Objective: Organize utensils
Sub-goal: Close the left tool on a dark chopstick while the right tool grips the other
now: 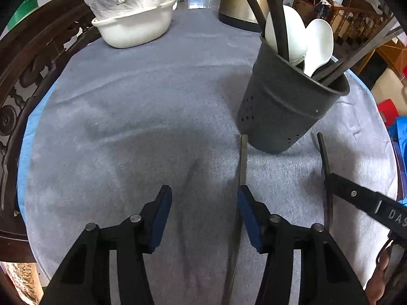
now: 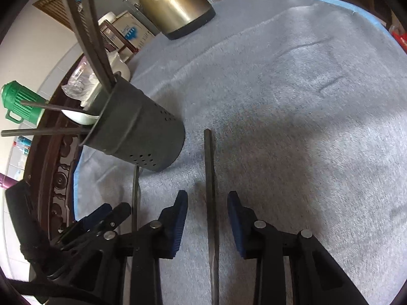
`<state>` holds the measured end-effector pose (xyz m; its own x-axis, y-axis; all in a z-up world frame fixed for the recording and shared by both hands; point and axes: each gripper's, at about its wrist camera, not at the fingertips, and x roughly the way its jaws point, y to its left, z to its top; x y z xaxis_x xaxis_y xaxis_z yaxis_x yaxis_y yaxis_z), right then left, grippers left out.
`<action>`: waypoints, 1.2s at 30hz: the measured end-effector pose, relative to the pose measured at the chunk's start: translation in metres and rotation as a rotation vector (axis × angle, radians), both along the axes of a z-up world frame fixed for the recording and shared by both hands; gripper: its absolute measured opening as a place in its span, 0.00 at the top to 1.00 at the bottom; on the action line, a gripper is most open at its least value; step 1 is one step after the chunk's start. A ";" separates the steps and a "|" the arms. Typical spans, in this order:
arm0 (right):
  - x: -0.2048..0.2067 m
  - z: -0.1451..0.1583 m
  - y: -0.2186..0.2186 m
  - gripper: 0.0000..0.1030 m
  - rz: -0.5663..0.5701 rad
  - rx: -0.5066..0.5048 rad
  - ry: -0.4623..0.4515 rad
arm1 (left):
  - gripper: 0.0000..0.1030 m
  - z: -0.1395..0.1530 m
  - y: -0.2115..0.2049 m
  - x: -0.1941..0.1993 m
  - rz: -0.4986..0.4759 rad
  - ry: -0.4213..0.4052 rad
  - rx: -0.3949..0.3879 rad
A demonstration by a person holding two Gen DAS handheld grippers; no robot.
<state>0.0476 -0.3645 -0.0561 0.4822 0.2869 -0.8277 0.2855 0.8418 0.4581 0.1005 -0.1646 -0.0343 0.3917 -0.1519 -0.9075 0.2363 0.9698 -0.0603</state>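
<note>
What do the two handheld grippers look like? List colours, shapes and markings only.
The left gripper and right gripper match: black angular linkage arms with round silver pivot pins, each finger tipped with a flat ribbed dark-blue pad. In the left wrist view, the right gripper's black finger carries white raised letters "DAS". No cables or sleeves show.

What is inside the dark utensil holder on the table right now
The utensil holder holds two white spoons and several dark chopsticks sticking out above the rim. Their lower ends and the holder's bottom are hidden by its wall.
</note>
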 end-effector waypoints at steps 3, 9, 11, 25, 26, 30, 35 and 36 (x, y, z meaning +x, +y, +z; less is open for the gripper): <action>0.007 -0.001 0.007 0.67 0.005 -0.047 0.013 | 0.46 -0.001 -0.004 0.005 -0.004 0.012 -0.013; 0.012 0.000 0.012 0.75 0.008 -0.114 0.021 | 0.52 -0.009 -0.015 0.015 -0.019 0.047 -0.010; 0.014 0.000 0.012 0.78 0.012 -0.130 0.029 | 0.54 -0.008 -0.020 0.016 -0.029 0.024 0.010; -0.001 -0.001 0.008 0.94 0.011 -0.136 0.007 | 0.95 -0.005 -0.016 0.019 -0.013 -0.014 0.005; -0.003 0.000 0.009 0.94 0.010 -0.134 0.004 | 0.95 -0.005 -0.013 0.016 -0.006 -0.016 0.008; -0.013 0.005 0.008 0.94 0.013 -0.132 -0.004 | 0.95 -0.004 0.001 0.010 0.027 -0.014 -0.004; -0.020 0.008 0.000 0.94 -0.009 -0.129 0.000 | 0.95 0.002 0.021 0.009 0.056 -0.019 -0.025; -0.020 0.007 -0.002 0.94 -0.015 -0.125 0.005 | 0.95 0.003 0.025 0.009 0.052 -0.013 -0.037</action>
<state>0.0271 -0.3665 -0.0492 0.4818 0.1742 -0.8588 0.3001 0.8880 0.3484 0.1096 -0.1398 -0.0316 0.4114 -0.1641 -0.8966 0.1870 0.9779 -0.0932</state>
